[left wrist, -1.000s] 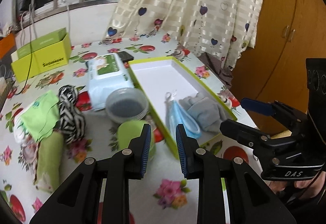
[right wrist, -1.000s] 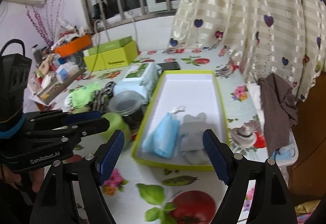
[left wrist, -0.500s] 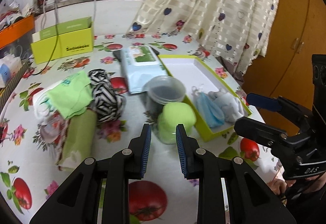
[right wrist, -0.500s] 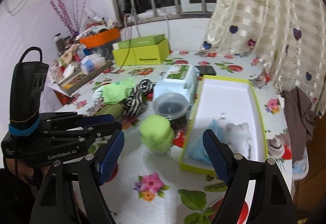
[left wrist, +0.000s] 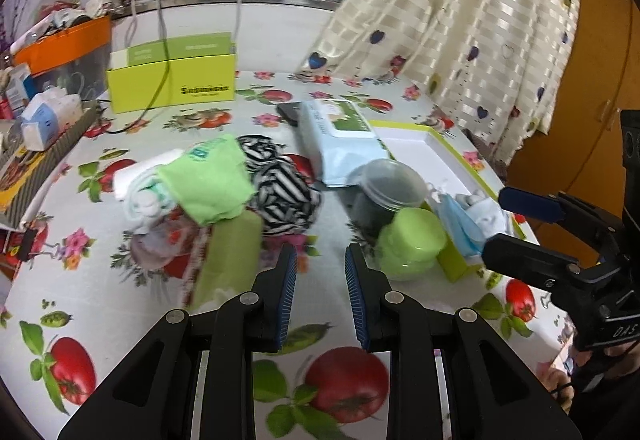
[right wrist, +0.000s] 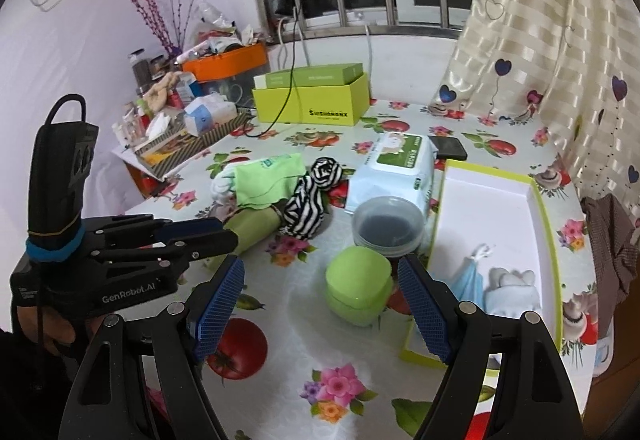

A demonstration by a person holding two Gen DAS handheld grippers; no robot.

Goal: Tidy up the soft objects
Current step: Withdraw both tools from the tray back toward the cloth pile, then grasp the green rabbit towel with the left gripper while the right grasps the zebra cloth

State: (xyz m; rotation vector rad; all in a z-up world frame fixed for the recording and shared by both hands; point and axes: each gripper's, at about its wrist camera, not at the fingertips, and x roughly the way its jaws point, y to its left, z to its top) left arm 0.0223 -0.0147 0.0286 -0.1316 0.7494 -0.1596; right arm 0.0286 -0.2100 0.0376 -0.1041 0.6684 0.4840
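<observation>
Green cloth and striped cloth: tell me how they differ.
The green cloth is plain light green with a small printed logo; the striped cloth is black and white. The green cloth lies flattish, draped over a white bundle; the striped cloth is twisted into a knotted lump. Both lie on the table outside the tray, touching each other.

Over on the flowered cloth a soft heap sits together: a bright green cloth [right wrist: 266, 180] draped over a white bundle [left wrist: 138, 188], with a black-and-white striped fabric [right wrist: 310, 200] bunched right against it. Just in front lies a pale green roll [left wrist: 228, 256] (a folded towel, possibly; it is blurred). Off to the right, the white-lined tray with lime edges [right wrist: 538, 200] already holds a blue face mask [right wrist: 468, 280] and, touching it, pale blue-grey socks [right wrist: 510, 290] at its near end
</observation>
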